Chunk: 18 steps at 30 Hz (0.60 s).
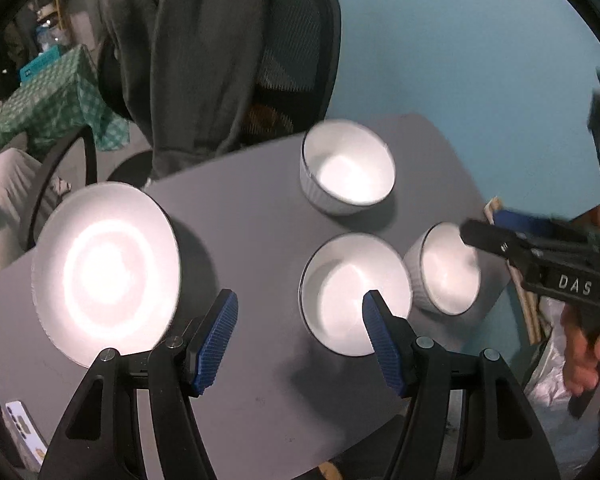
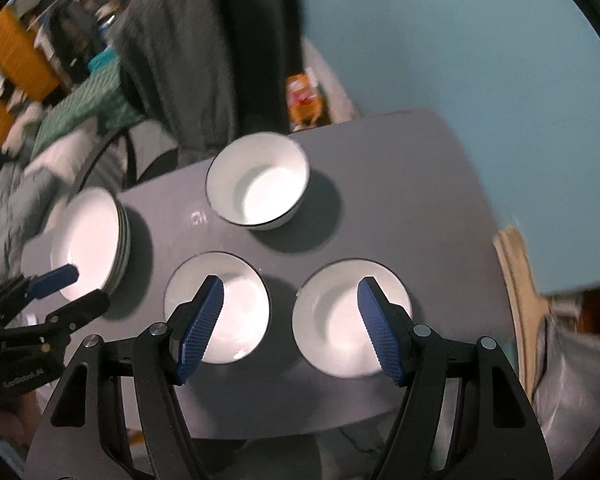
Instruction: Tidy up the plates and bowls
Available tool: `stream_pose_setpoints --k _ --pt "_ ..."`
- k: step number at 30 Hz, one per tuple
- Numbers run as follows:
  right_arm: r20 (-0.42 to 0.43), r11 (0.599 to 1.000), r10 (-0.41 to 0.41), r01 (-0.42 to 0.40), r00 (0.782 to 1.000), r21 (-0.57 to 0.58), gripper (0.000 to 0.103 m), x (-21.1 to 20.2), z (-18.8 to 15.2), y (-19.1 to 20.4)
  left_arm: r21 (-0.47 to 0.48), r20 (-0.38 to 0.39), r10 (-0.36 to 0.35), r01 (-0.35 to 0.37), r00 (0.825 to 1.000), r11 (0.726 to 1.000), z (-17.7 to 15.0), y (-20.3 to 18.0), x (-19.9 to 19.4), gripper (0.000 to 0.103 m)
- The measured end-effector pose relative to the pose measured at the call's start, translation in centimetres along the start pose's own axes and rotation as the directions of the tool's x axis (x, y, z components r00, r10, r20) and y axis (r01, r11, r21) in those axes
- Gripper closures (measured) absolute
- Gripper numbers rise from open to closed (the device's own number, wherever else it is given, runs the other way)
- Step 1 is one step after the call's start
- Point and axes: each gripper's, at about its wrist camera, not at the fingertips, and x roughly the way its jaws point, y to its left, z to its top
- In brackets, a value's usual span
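Grey tabletop (image 2: 420, 200) carrying three empty white bowls (image 2: 260, 180) in a triangle, a stack of white plates (image 2: 96, 240) at its left edge, left tool (image 1: 300, 336) wide and empty above the tabletop, right tool (image 2: 290, 328) wide and empty over the two near bowls.

On the tabletop (image 2: 400, 200) I see three white bowls and one stack of white plates (image 2: 90, 240), all upright and empty. The stack is at the left of the frame, at the tabletop's edge. One bowl with a thin dark rim (image 2: 258, 180) stands at the upper middle. Two other bowls stand lower, close beside each other: the left bowl (image 2: 240, 312) and the right bowl (image 2: 332, 316).
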Motion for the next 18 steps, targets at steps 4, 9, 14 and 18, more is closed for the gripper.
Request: stream_pose_setpoints --k 4,9,14,18 --pt "-0.053 0.993 0.022 -0.028 0.998 -0.113 0.033 3.2 0.9 0.7 -0.012 -0.054 0.005 -0.005 0.999 1.0 -0.5 -0.1 2.4 0.037" --pt "-0.116 0.975 0.048 -0.072 0.992 -0.211 0.033 6.0 2.0 1.7 -0.059 -0.133 -0.008 0.0 0.991 0.998 -1.3 -0.1 5.5 0.037" --pt "-0.203 0.95 0.062 -0.121 0.977 -0.288 0.037 8.3 2.5 2.5 -0.124 -0.172 -0.021 0.0 0.985 0.992 -1.8 0.3 7.5 0.037" --pt "-0.248 0.924 0.045 -0.135 0.968 -0.358 0.043 9.8 2.3 3.1 -0.19 -0.19 -0.032 -0.005 0.981 0.982 -2.2 0.6 8.6 0.039"
